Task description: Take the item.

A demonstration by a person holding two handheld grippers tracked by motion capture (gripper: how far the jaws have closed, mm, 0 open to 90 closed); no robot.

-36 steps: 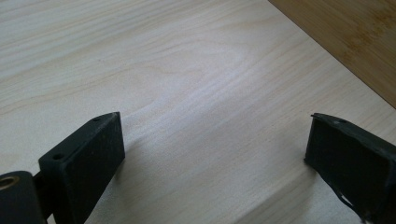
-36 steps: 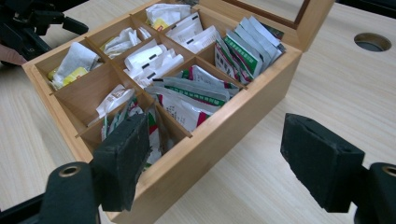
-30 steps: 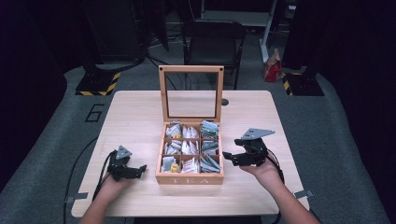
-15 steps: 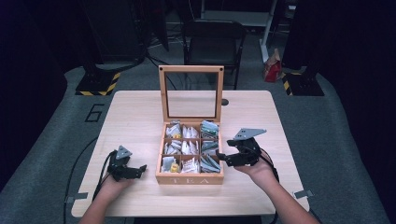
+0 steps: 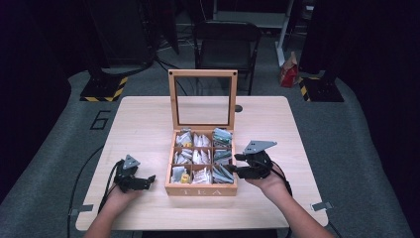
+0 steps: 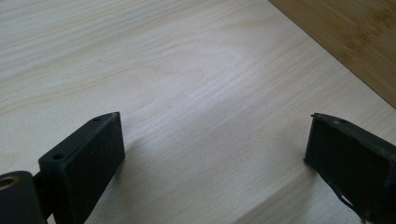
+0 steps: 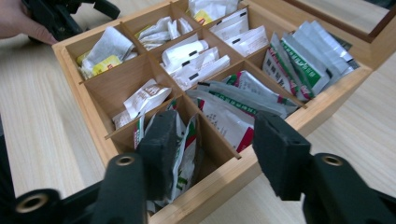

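Two grippers flank the tea box (image 5: 200, 188).
Right gripper (image 7: 210, 144), jaws just narrowing, straddles near-corner sachets (image 7: 184, 149) ungripped; left gripper (image 6: 212, 149) gapes wide, idle.

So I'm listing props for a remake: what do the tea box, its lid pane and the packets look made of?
Tea box: light wood, maybe bamboo, smooth, grain visible. Lid pane: clear, glass or acrylic, table visible through it. Packets: glossy foil or plastic, some paper-like, creased and printed.

Light wood table (image 5: 148, 124), squarish w/ rounded corners. Wooden tea box (image 5: 200, 187) sits at centre-front, glass lid up, nine compartments w/ sachets. Small dark round item (image 5: 238, 108) behind the box, right of lid; can't tell what it is.
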